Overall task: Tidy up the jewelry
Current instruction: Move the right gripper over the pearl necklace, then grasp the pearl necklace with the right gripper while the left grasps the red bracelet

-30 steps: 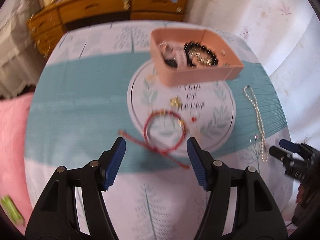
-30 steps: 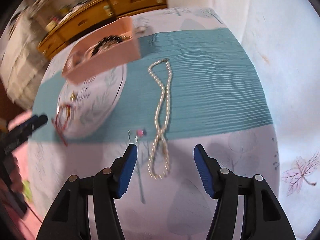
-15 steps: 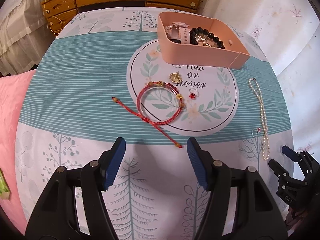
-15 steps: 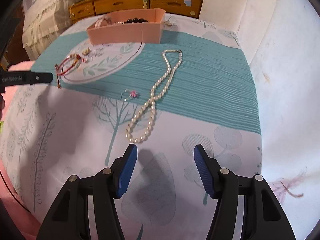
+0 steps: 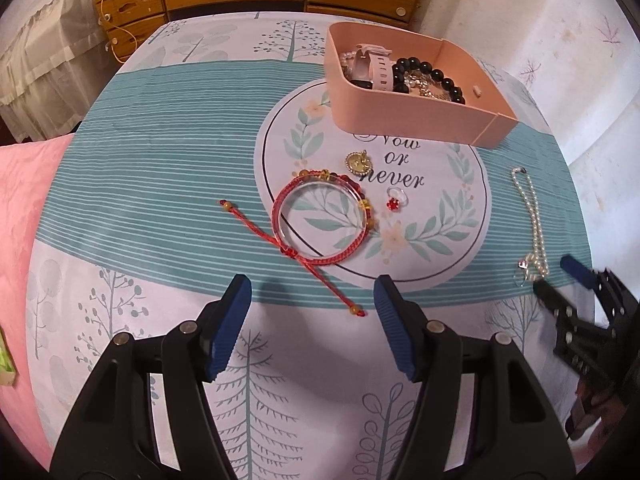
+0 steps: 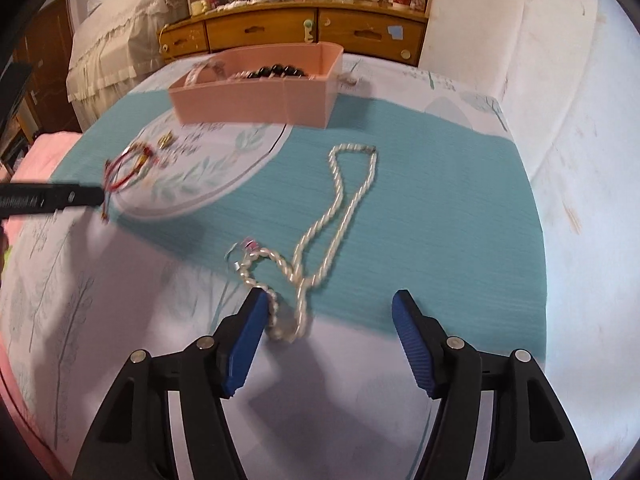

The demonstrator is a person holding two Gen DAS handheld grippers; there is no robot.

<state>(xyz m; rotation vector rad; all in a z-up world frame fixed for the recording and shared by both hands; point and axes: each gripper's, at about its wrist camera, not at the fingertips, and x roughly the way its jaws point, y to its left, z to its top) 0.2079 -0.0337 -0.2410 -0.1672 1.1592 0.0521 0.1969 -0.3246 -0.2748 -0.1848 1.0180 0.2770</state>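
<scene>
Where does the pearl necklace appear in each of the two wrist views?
Left wrist view: the pearl necklace lies at the right edge, on the teal band.
Right wrist view: it lies in the centre, its near end between the open right gripper's fingers.
Shared landmark: the pink box.

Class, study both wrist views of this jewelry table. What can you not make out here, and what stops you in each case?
- Pink box contents: in the right wrist view its near wall hides most; in the left wrist view the pieces overlap.
- Red cord bracelet: motion-blurred in the right wrist view.
- Pearl necklace: its near end passes behind the right gripper's left finger.
- Small ring by the necklace: too small for detail.
- Items on the dresser: too distant.
</scene>
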